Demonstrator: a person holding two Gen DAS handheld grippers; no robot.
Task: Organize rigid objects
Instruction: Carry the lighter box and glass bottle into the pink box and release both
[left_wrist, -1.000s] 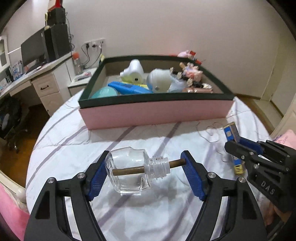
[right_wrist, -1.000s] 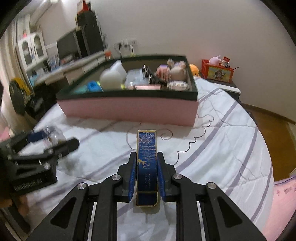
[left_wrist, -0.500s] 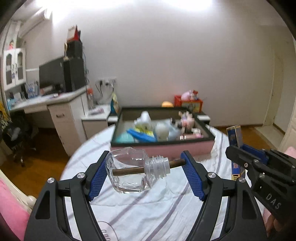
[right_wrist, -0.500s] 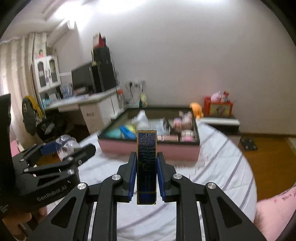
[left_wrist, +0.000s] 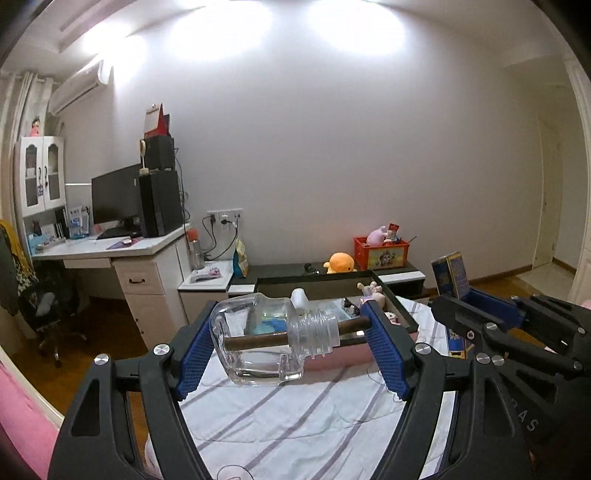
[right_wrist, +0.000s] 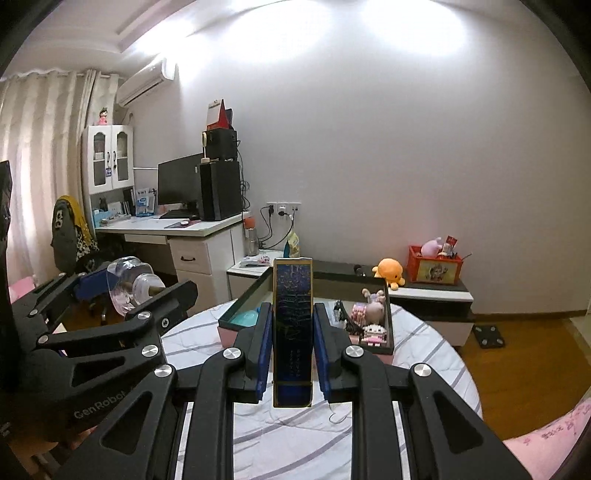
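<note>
Two grips: left gripper (left_wrist: 290, 349) clamps clear glass bottle (left_wrist: 258, 341) sideways; right gripper (right_wrist: 291, 349) pinches upright blue box (right_wrist: 292, 332)

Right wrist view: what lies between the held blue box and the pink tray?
Only striped bedsheet separates blue box from pink tray; right wrist view shows it.

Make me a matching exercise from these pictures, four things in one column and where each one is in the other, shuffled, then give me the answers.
Things:
1. glass bottle
2. blue box
3. orange plush
4. doll

Places:
A. on the low cabinet by the wall
B. clamped in the right tool
C. inside the pink tray
D. clamped in the left tool

Pairs: 1-D, 2-B, 3-A, 4-C
</note>
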